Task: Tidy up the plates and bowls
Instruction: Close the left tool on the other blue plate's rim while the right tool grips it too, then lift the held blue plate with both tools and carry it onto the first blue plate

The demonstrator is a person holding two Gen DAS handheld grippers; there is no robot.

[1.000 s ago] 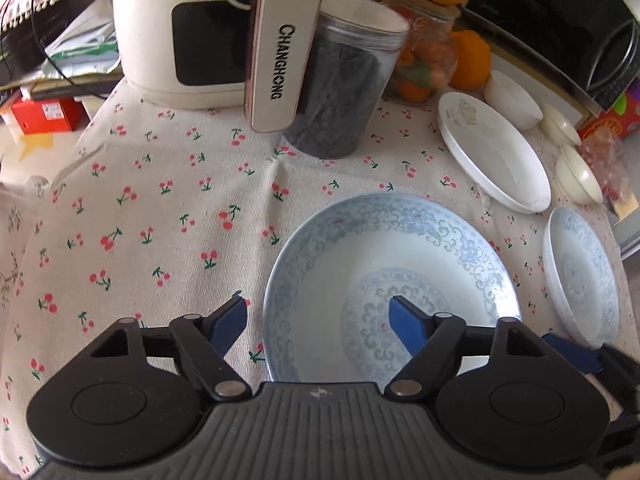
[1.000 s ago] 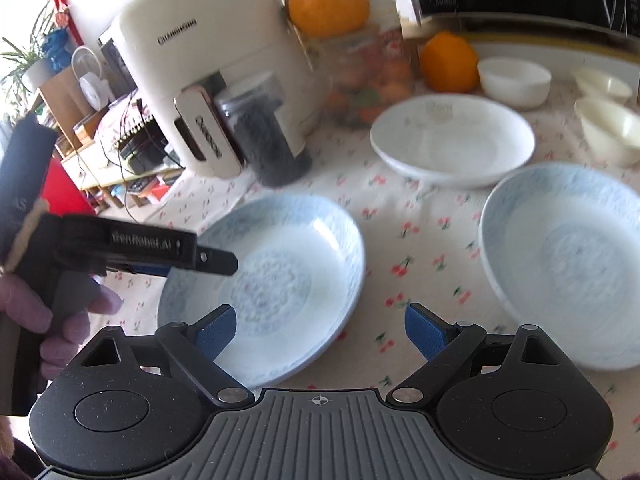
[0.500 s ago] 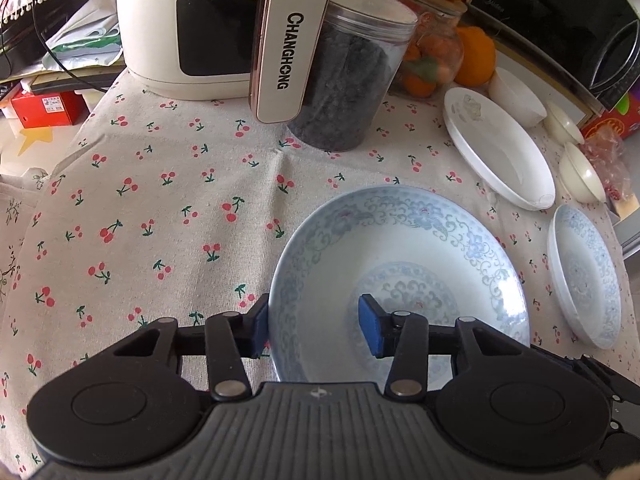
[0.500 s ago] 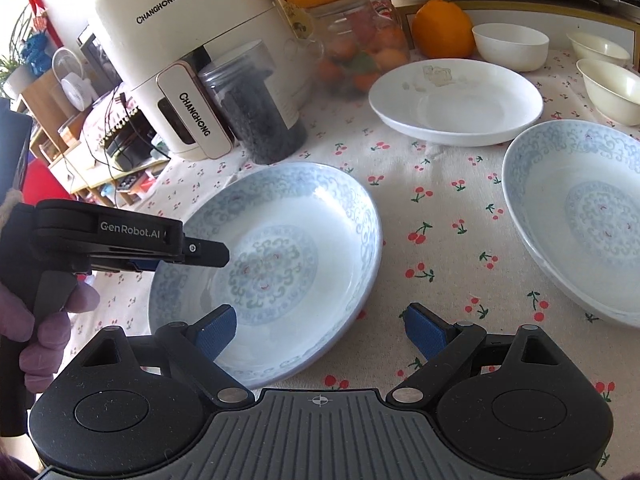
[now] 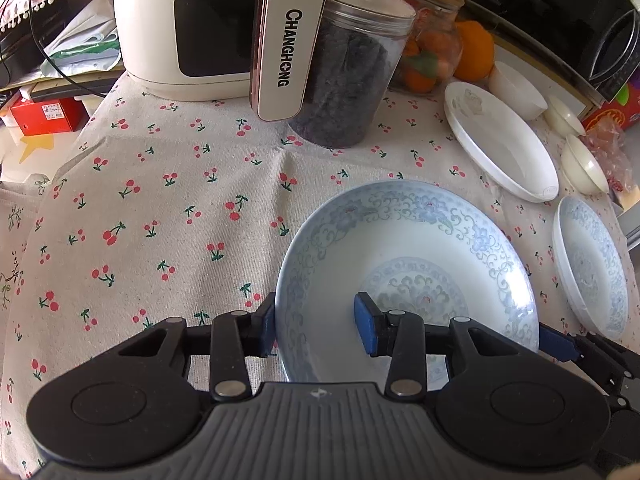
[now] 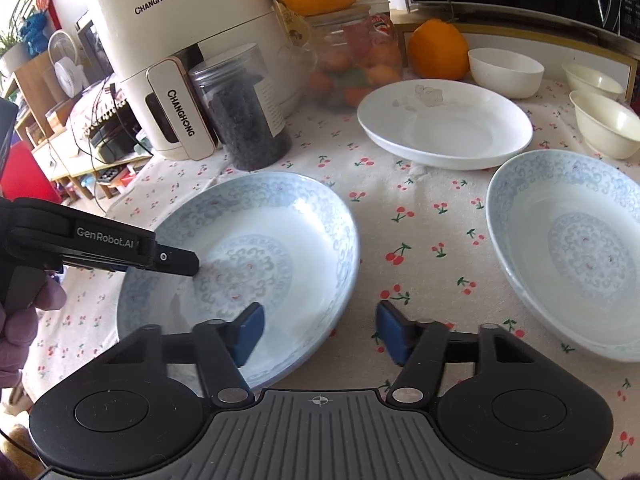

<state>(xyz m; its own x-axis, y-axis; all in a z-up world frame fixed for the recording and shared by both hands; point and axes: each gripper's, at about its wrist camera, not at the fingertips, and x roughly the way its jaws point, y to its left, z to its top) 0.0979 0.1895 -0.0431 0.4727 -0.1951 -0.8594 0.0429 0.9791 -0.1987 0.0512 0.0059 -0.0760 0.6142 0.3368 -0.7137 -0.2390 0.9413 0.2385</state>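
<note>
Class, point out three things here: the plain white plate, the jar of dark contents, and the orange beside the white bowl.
plain white plate [image 6: 444,130], right wrist view, inner well.
jar [image 6: 250,120], right wrist view, side wall.
orange [image 6: 438,50], right wrist view, front skin.

A table with a cherry-print cloth [image 6: 420,216] carries two blue-patterned plates, one near left [image 6: 280,216] and one at right [image 6: 568,248]. A white plate [image 6: 444,128] sits farther back, with three small bowls [image 6: 506,72] at far right. A white appliance [image 6: 180,40], a dark-filled jar [image 6: 248,120] and a fruit jar [image 6: 356,60] stand at far left.
</note>
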